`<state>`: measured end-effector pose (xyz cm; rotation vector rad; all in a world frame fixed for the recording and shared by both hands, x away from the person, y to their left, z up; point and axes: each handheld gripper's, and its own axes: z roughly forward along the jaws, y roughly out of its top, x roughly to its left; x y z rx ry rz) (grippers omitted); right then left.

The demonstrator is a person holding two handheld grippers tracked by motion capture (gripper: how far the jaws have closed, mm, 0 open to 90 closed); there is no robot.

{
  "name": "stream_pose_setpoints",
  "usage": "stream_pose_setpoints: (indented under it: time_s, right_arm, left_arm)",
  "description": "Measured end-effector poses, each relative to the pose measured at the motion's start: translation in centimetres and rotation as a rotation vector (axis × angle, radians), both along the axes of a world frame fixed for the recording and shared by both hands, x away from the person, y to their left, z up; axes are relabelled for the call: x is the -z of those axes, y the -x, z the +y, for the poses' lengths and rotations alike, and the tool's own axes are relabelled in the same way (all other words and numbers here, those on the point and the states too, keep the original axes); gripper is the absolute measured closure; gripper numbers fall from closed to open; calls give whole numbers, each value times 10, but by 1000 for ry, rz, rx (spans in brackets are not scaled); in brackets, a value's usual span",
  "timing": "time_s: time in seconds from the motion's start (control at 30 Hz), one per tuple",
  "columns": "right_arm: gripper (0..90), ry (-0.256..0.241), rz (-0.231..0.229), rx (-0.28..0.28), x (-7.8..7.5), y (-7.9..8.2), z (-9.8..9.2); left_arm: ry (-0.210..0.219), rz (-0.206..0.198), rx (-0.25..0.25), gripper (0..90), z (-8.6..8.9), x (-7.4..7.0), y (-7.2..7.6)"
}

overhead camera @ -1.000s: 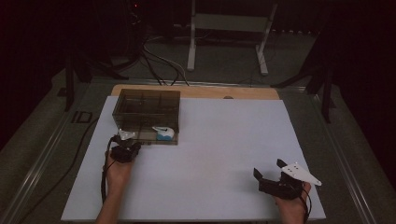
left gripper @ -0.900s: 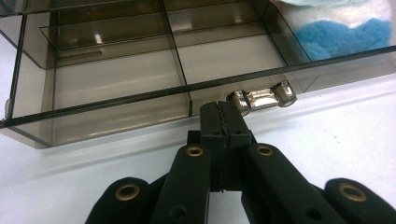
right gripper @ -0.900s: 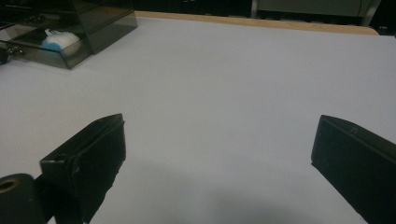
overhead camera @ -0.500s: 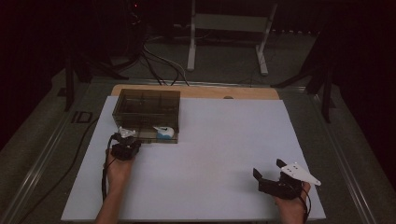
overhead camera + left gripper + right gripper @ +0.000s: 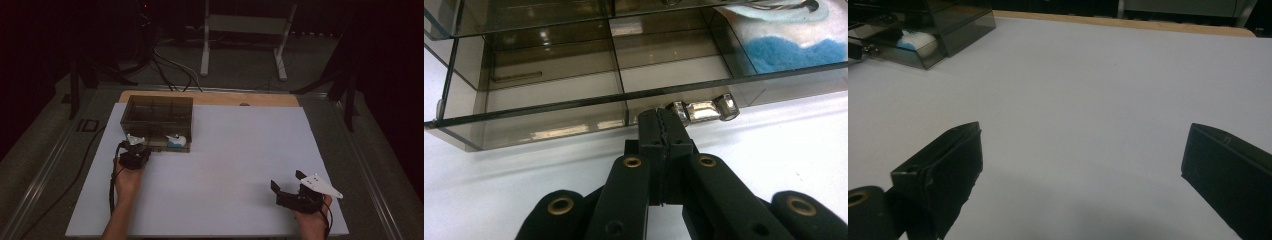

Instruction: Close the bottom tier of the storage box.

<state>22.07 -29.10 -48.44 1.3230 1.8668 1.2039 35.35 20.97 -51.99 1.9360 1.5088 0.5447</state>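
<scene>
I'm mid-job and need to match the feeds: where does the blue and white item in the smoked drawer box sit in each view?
High view: blue and white item left of centre, in the pulled-out drawer, right of the left gripper.
Left gripper view: blue and white item top right corner, behind the drawer front.
Right gripper view: blue and white item top left, far off.
Shared landmark: the smoked drawer box.

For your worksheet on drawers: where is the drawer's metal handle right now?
In the left gripper view, the metal handle sits on the smoky drawer front, just right of the shut left gripper.
</scene>
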Motion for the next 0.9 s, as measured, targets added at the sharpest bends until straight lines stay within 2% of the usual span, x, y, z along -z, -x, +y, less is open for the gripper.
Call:
stream_pose_setpoints:
  time_s: [0.27,0.6,0.9]
  right_arm:
    - [31,-3,1,4,0,0,-1]
    - [31,-2,-2,4,0,0,-1]
    - [31,-3,-3,5,-1,1,-1]
  left_arm:
    - [2,4,-2,900,0,2,-1]
    - [26,1,-14,900,1,3,-4]
    - [25,-5,-16,900,2,2,-6]
